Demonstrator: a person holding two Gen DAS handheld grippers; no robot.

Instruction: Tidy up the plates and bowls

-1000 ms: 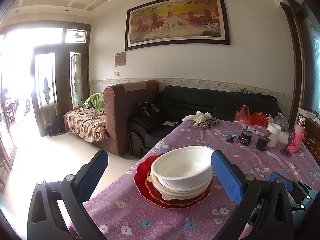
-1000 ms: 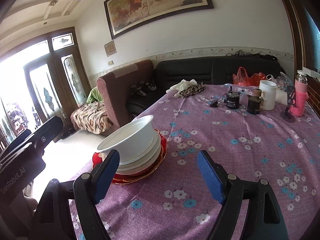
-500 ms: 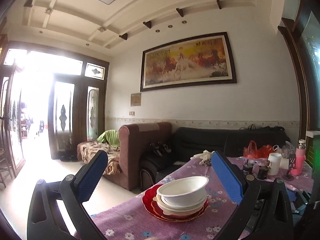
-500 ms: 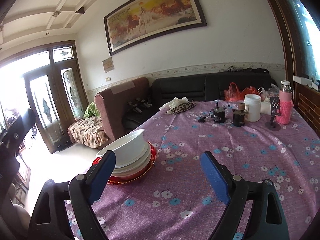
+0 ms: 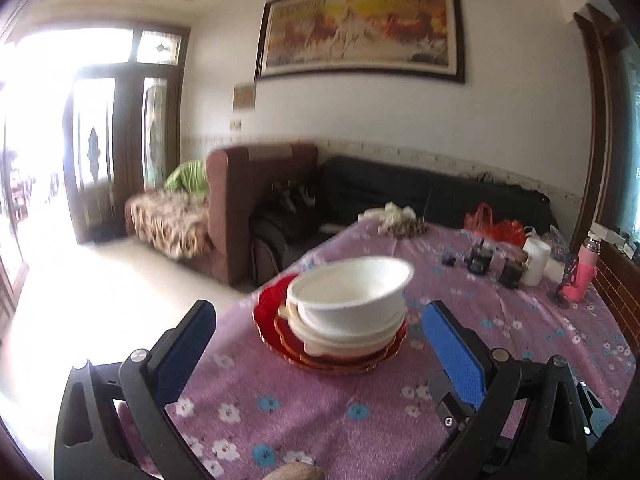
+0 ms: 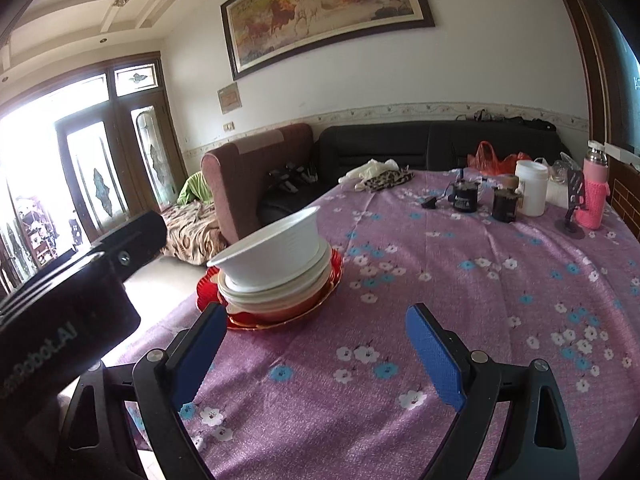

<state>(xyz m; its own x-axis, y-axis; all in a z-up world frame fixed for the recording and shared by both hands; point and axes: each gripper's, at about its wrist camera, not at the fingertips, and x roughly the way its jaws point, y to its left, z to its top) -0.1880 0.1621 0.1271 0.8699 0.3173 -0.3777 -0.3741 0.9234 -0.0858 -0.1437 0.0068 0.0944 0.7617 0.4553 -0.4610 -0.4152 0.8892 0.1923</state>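
Mid-frame on the bench (image 5: 320, 408), my white bowl (image 5: 352, 288) tops stacked plates (image 5: 332, 350); left gripper (image 5: 316, 344) and right gripper (image 6: 316, 340) both gape empty, short of the stack, apparently framing a grasp.

Both wrist views low, near, facing shared bowl stack (image 5: 347, 300).

Before me a purple flowered tablecloth (image 6: 460, 292) covers the table. At its far right I note a pink bottle (image 6: 595, 190), a white jar (image 6: 531, 188) and two dark jars (image 6: 464, 197) close together. A leopard-print cloth (image 6: 390, 179) lies at the far edge. Beyond stand a black sofa (image 6: 440, 144) and brown armchair (image 6: 256, 172); a framed horse painting (image 6: 324, 8) hangs above.
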